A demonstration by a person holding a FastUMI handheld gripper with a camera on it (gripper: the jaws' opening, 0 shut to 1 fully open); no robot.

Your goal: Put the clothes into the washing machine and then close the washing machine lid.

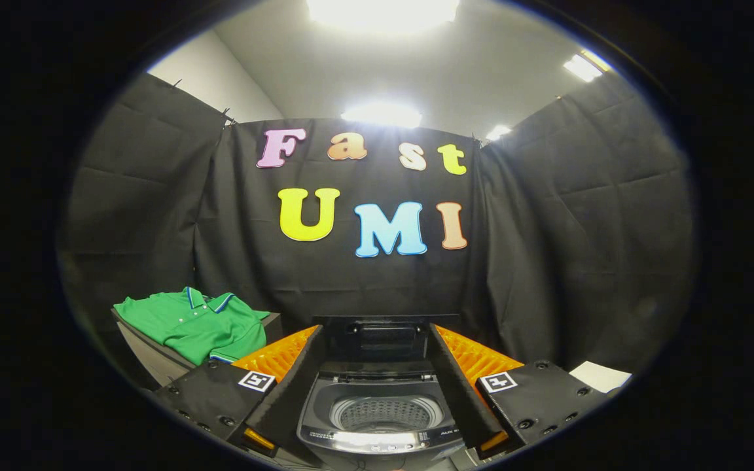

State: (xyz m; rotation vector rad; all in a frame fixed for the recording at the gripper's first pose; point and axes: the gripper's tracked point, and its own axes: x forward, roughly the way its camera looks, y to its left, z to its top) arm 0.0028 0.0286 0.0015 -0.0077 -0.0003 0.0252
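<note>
Nothing done yet, by the look of it. Your gripper (377, 392) has its fingers spread wide with nothing between them but air. The washing machine (380, 409) sits dead ahead at 12 o'clock, framed between the fingers, with its lid (377, 340) standing up at the back and the drum (387, 413) looking empty.

The green polo shirt (197, 322) lies folded on a grey stand (154, 356) at about 10 o'clock, well apart from the machine and beyond your left finger.

Left to do, as I read it: grab the shirt, drop it in the drum, swing the lid down.

Room: black cloth walls (580, 248) on three sides, white ceiling with bright lights (382, 114). A white sheet (601, 376) lies low at 3 o'clock; can't tell what it rests on.
</note>
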